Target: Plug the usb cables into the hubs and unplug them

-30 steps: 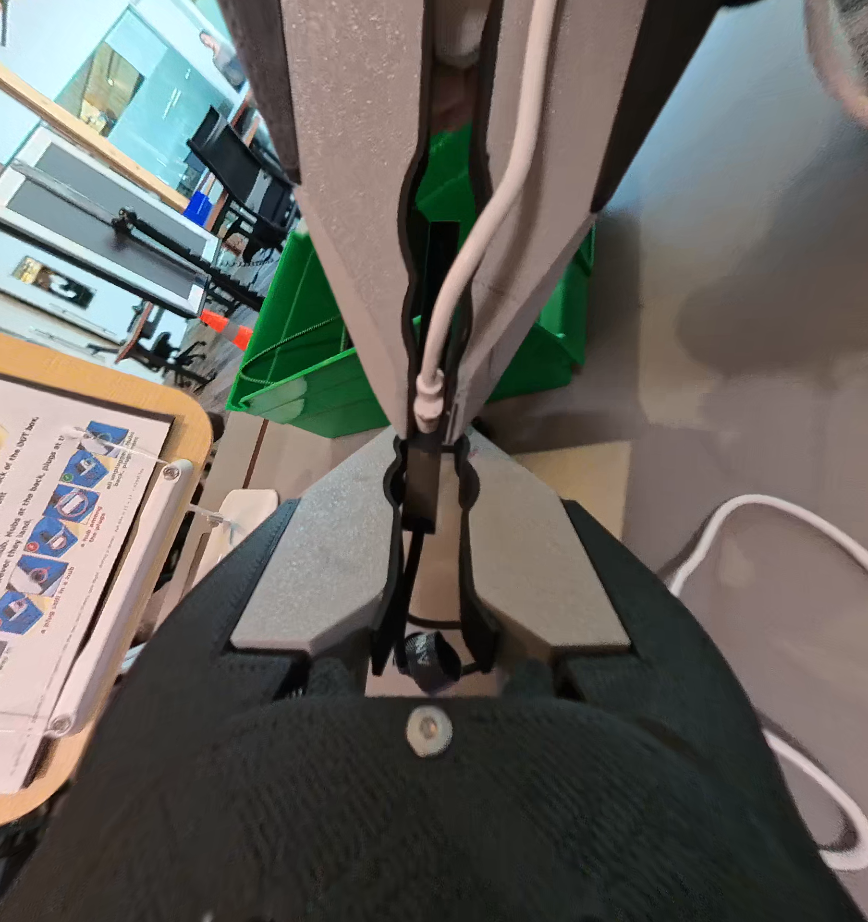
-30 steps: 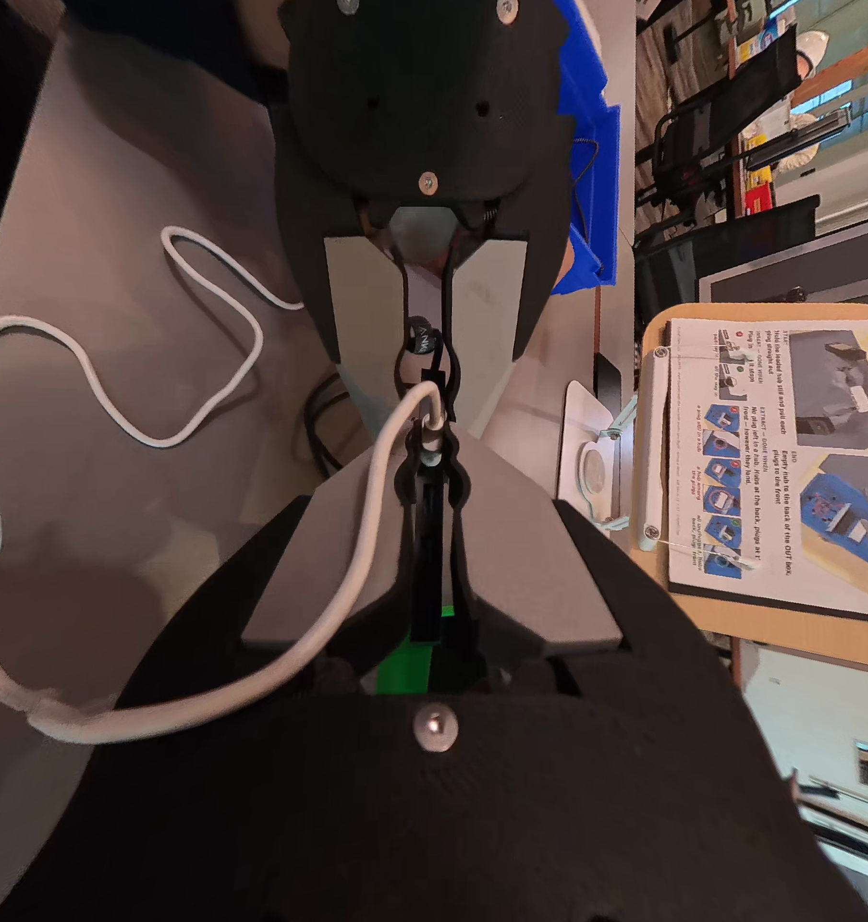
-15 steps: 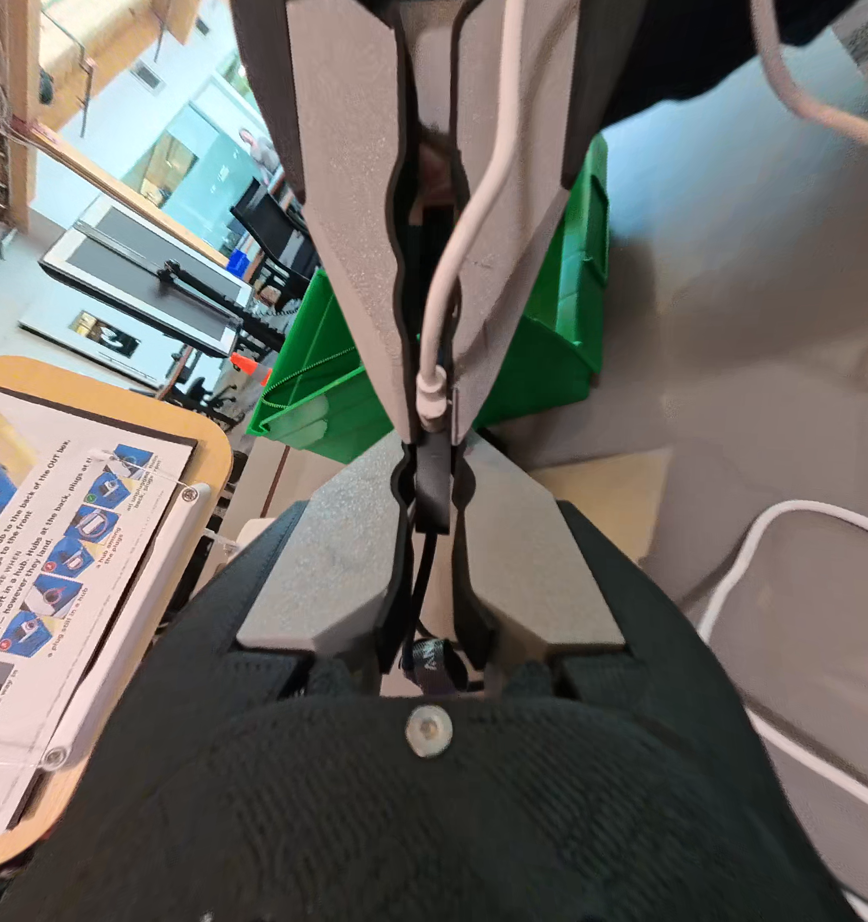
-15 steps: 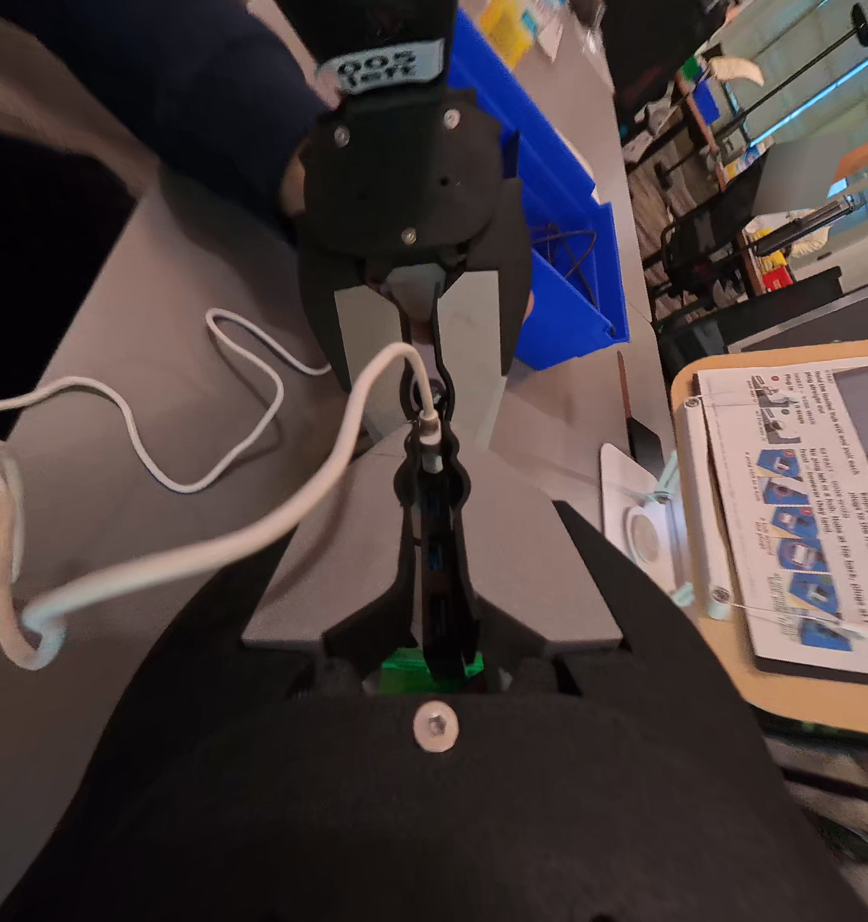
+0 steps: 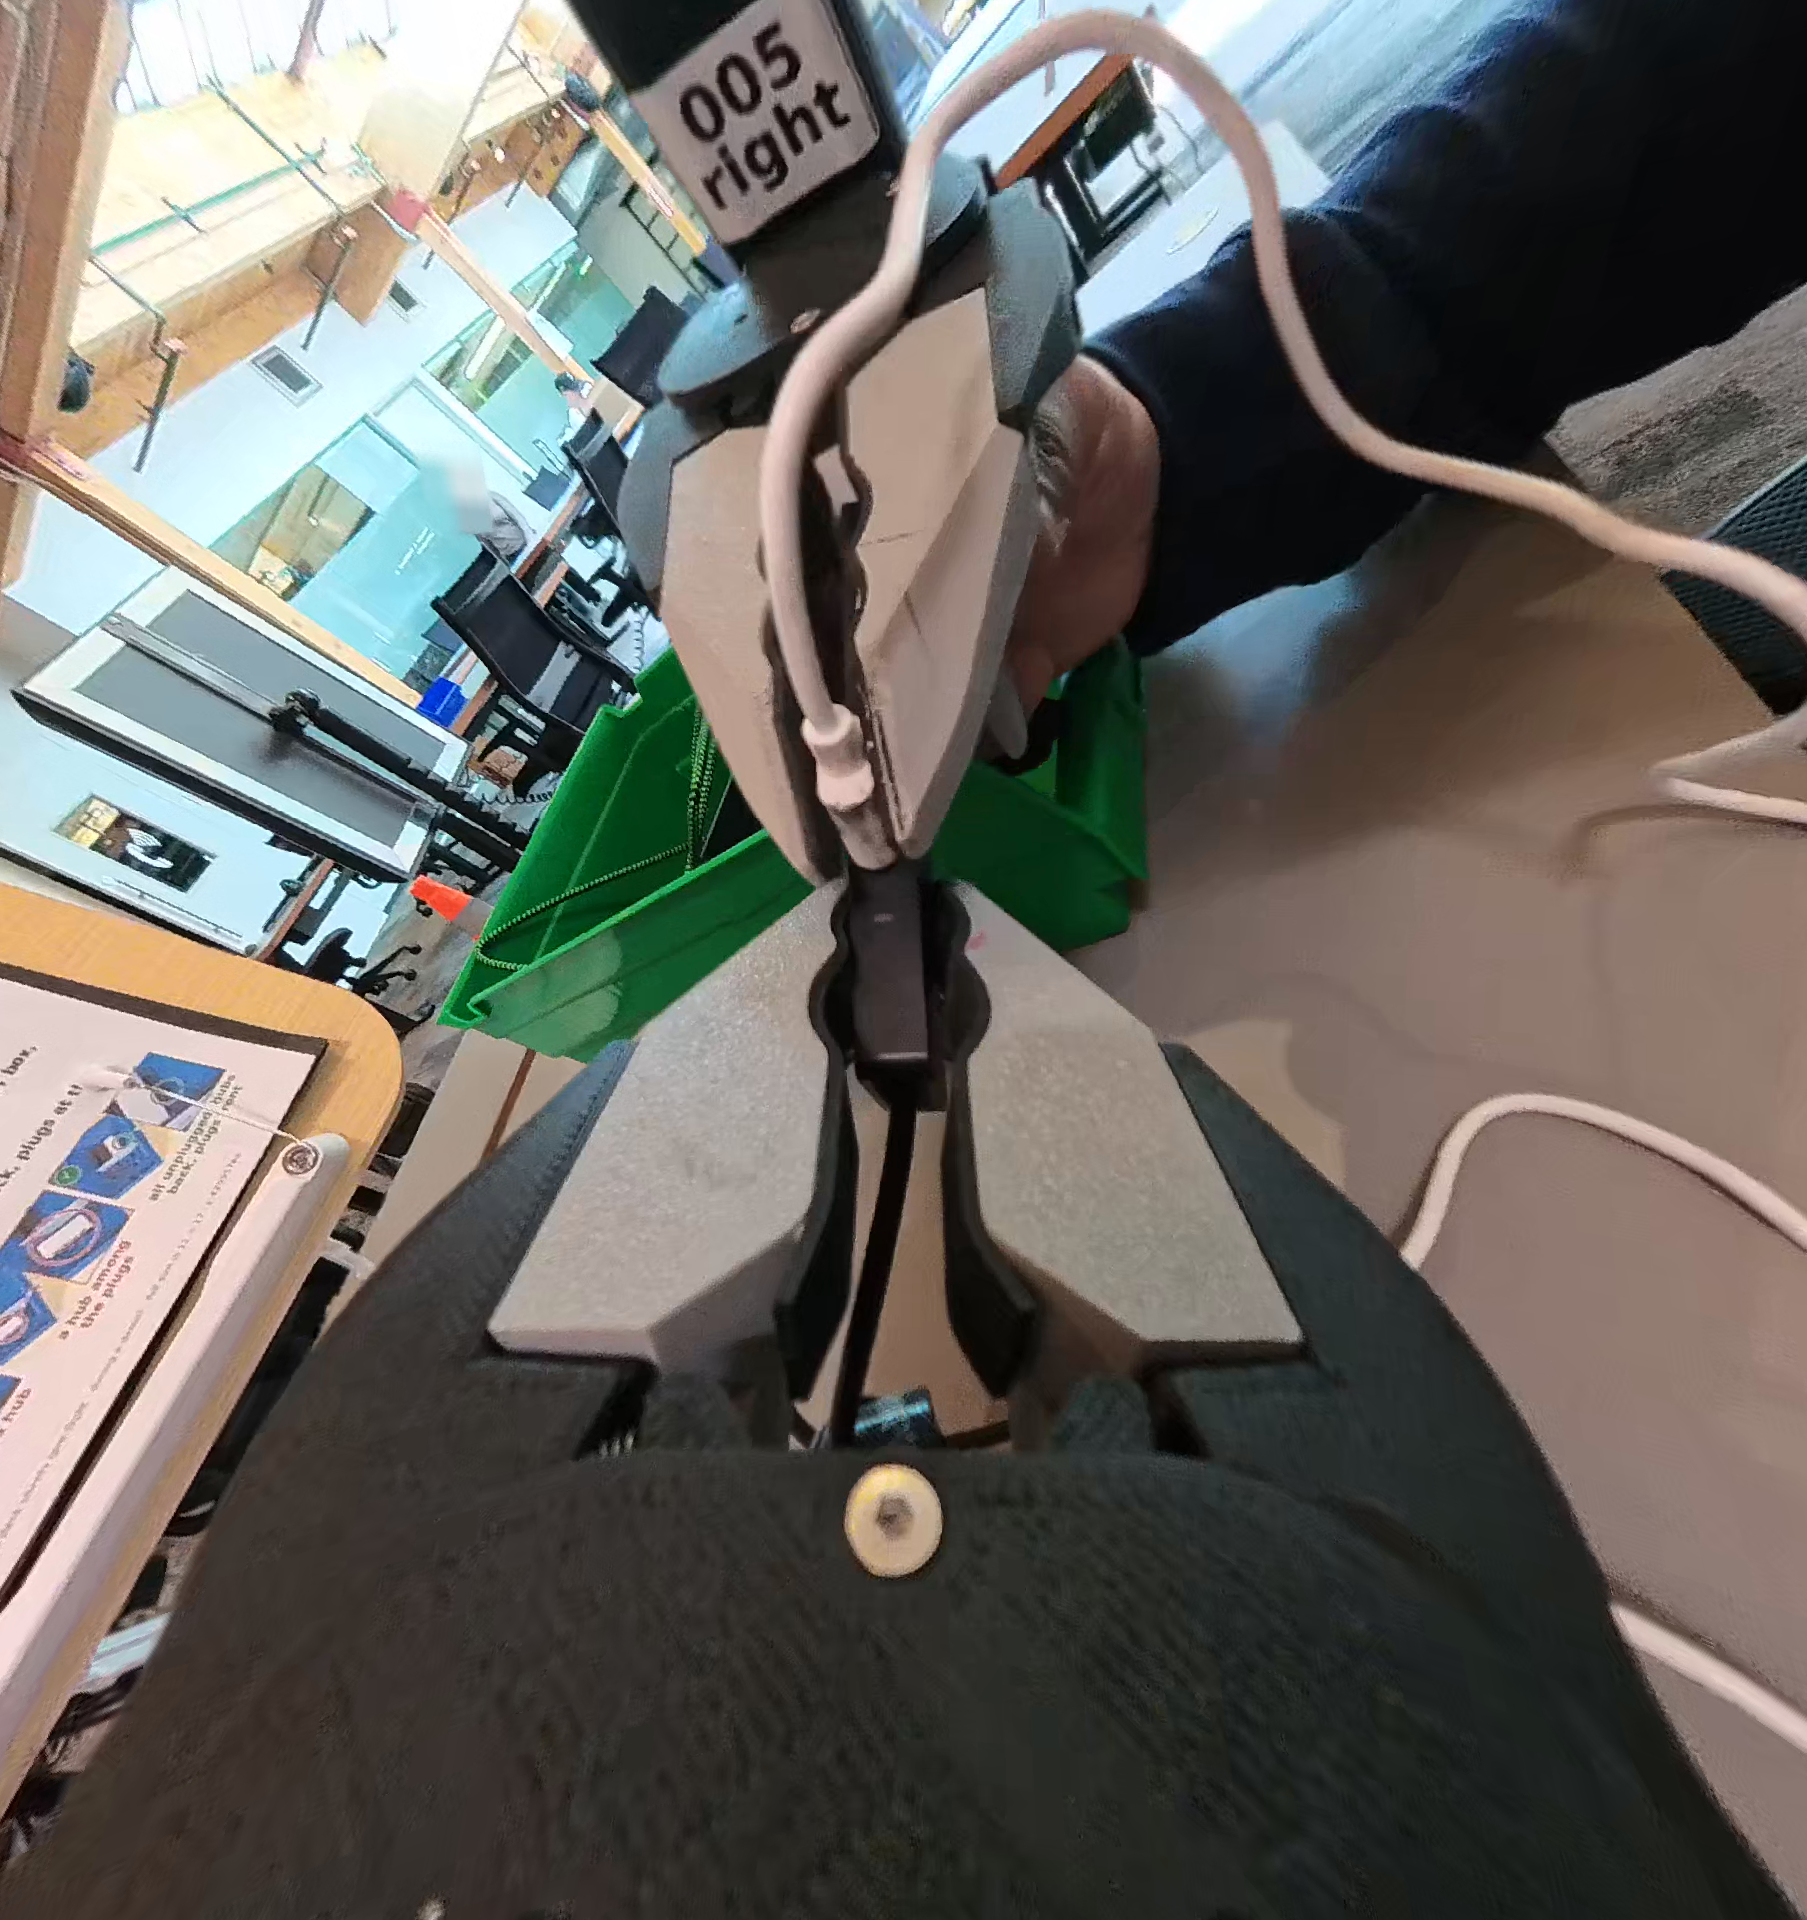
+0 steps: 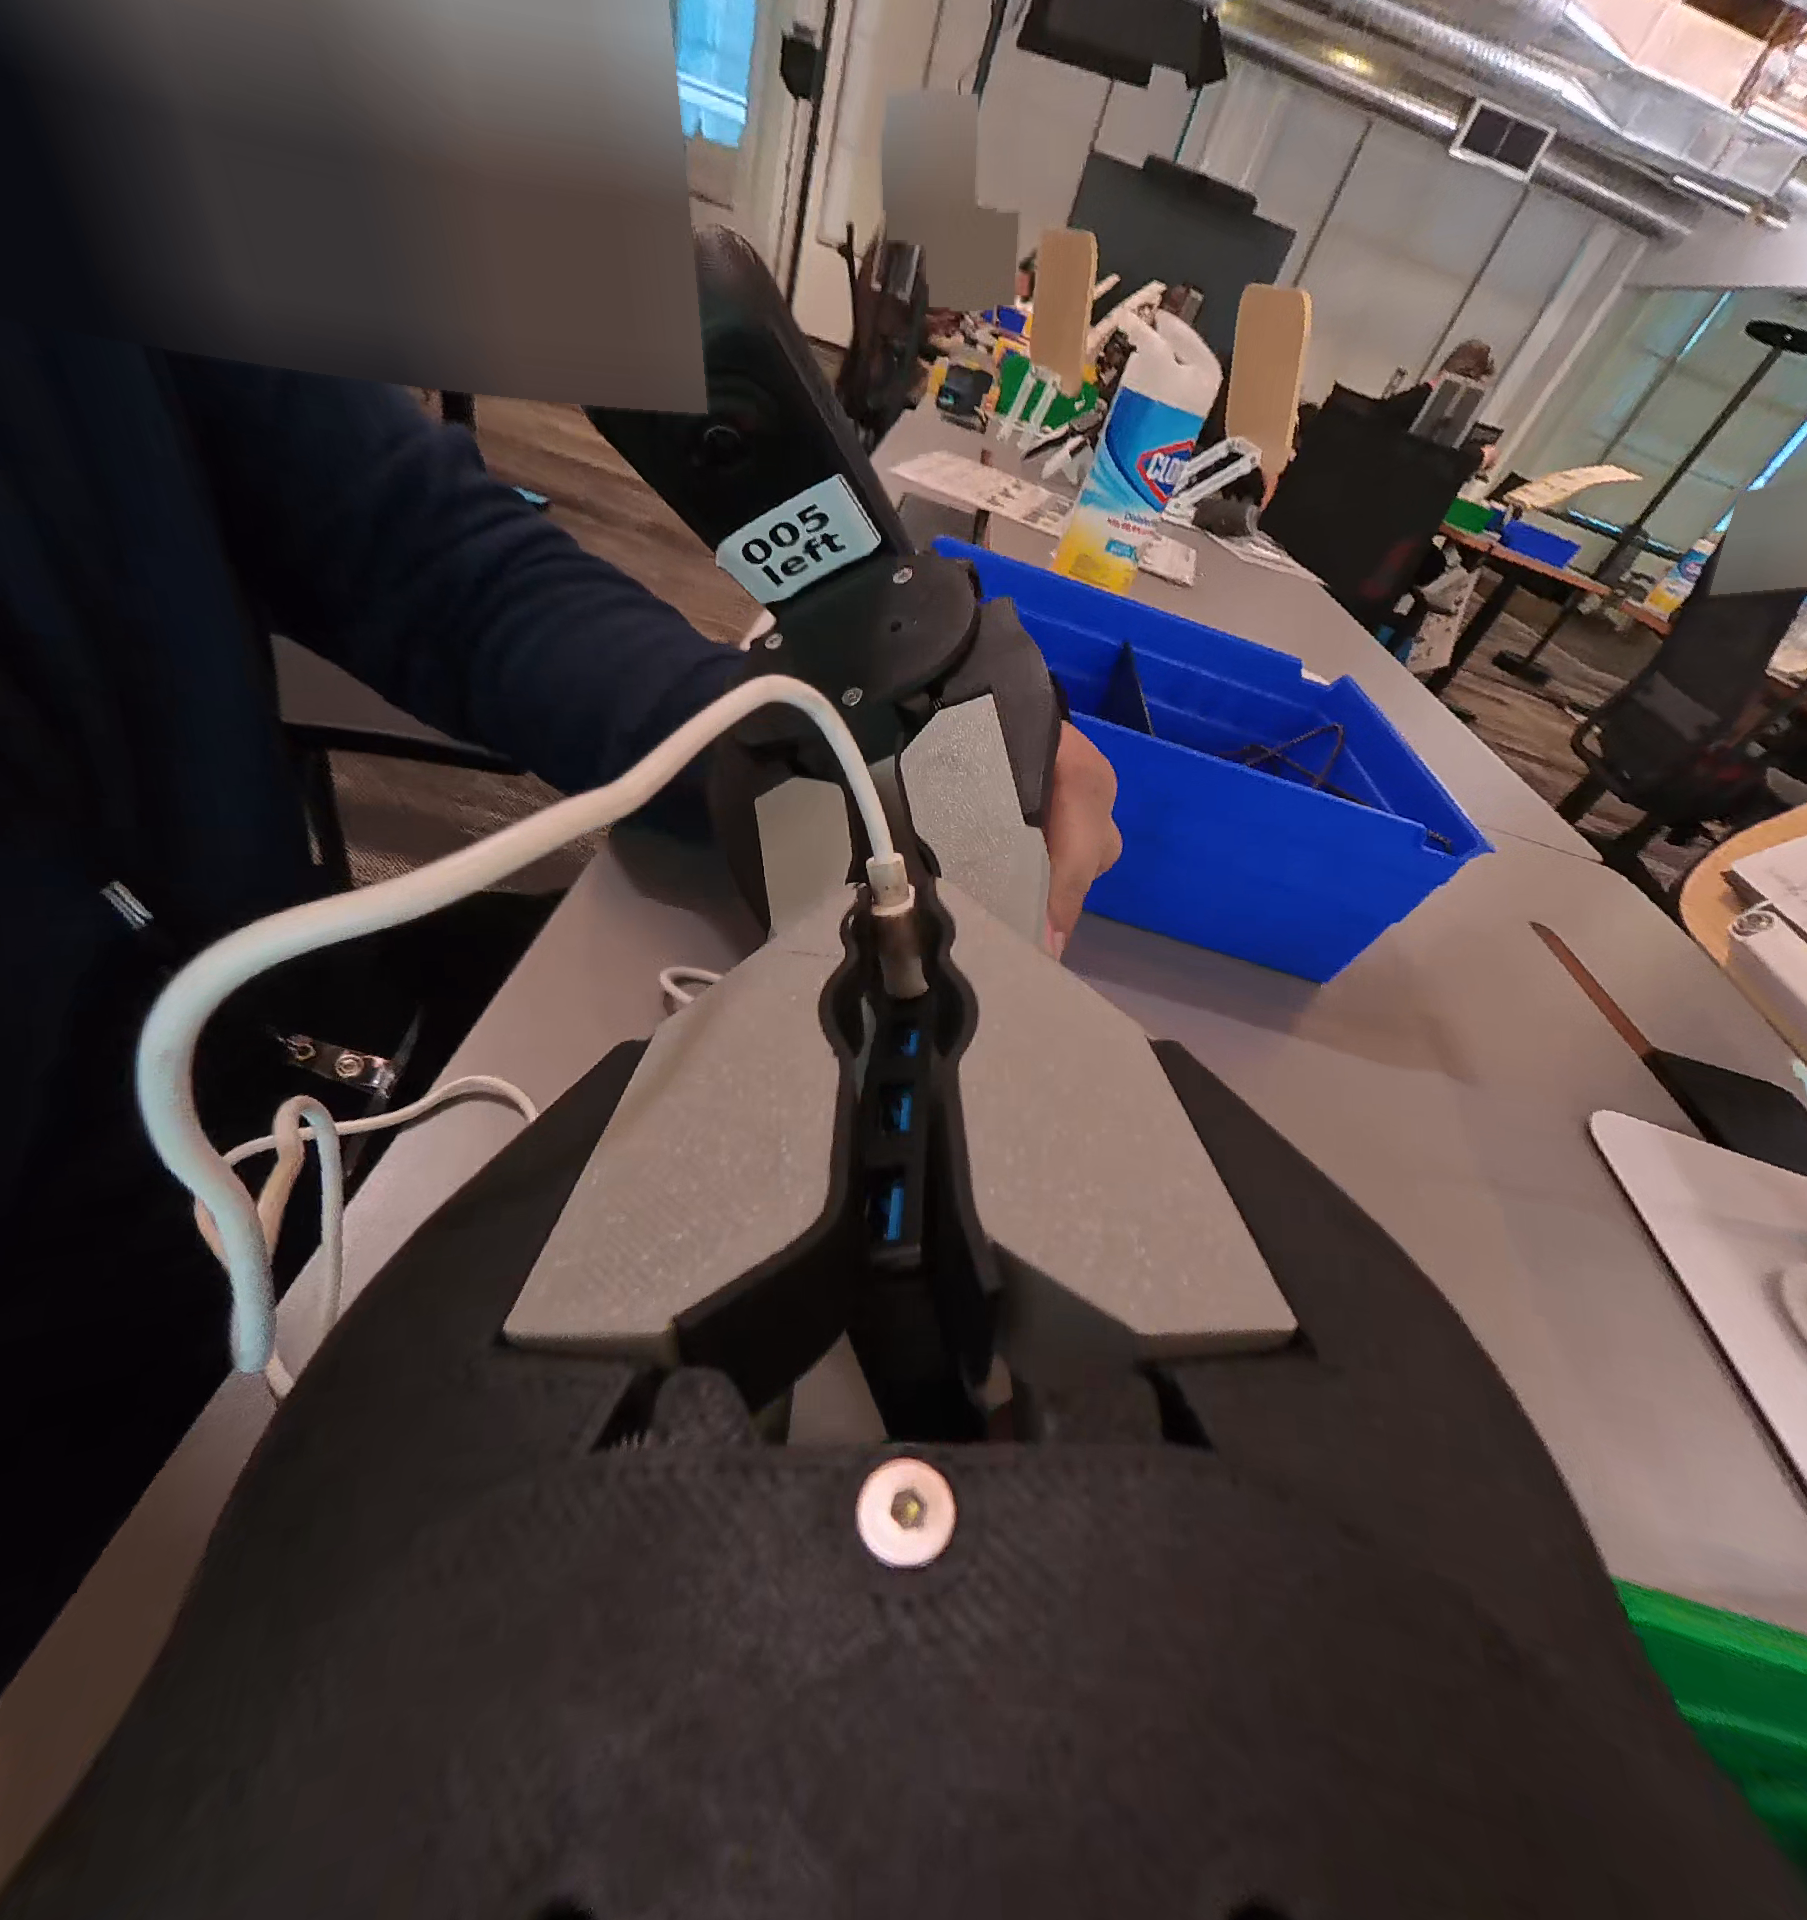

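My left gripper (image 5: pixel 883 935) is shut on the cable end of a slim black USB hub (image 5: pixel 886 987), whose black cord runs back between the fingers. My right gripper (image 6: pixel 899 935) faces it tip to tip and is shut on the white USB plug (image 6: pixel 886 883). The plug's metal shell shows at the hub's far port. The hub (image 6: pixel 894 1143), with blue ports facing up, lies in the gap between my right fingers. In the left wrist view the plug (image 5: pixel 839 774) sits at the right gripper (image 5: pixel 868 842). The white cable (image 5: pixel 1283 312) arcs over it. Both are held above the table.
A green bin (image 5: pixel 670 914) stands behind the grippers and a blue bin (image 6: pixel 1242 810) behind the left hand. An instruction sheet on a wooden board (image 5: pixel 68 1195) lies to one side. White cable loops (image 5: pixel 1605 1143) lie on the grey table (image 6: pixel 1346 1091). A wipes canister (image 6: pixel 1148 457) stands far back. Tip to tip, the grippers are about 5 cm apart.
Both grippers have lifted and tilted together from looking down at the table to looking across the room. The right gripper has drawn back slightly, and the plug's metal shell now shows.
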`<state>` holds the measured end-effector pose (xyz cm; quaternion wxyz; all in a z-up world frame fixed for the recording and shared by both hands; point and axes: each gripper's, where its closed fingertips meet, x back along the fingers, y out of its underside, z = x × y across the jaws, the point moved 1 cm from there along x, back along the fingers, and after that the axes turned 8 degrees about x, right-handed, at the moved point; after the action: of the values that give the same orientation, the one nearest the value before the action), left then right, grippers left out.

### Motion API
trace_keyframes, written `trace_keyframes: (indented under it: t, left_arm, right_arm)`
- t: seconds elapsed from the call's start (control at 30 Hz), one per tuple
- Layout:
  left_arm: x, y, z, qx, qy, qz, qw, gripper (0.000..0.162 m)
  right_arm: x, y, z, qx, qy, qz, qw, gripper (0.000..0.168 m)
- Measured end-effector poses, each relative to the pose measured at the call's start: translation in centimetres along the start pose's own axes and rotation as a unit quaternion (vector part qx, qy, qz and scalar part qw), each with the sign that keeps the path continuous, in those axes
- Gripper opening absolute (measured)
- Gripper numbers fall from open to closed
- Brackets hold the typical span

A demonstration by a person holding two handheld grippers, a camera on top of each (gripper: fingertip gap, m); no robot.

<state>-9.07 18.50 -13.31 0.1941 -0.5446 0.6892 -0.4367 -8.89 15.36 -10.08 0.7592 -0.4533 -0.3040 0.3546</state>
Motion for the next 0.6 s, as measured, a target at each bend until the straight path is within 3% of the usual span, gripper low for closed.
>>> trace_keyframes:
  t: [0.27, 0.47, 0.6]
  left_arm:
    - [0.1, -0.2, -0.2, -0.004, -0.014, 0.001, 1.0, 0.009]
    - [0.5, -0.9, -0.6, 0.047, 0.003, 0.035, 0.998, 0.008]
    - [0.4, 0.0, -1.2, 0.042, -0.007, -0.002, 0.999, 0.007]
  right_arm:
    - [0.1, -0.3, 0.2, -0.033, -0.028, 0.027, 0.999, 0.004]
    - [0.2, -1.1, 0.5, -0.017, -0.01, 0.058, 0.998, 0.004]
    - [-0.6, 0.0, 0.8, 0.036, 0.026, -0.056, 0.997, 0.008]
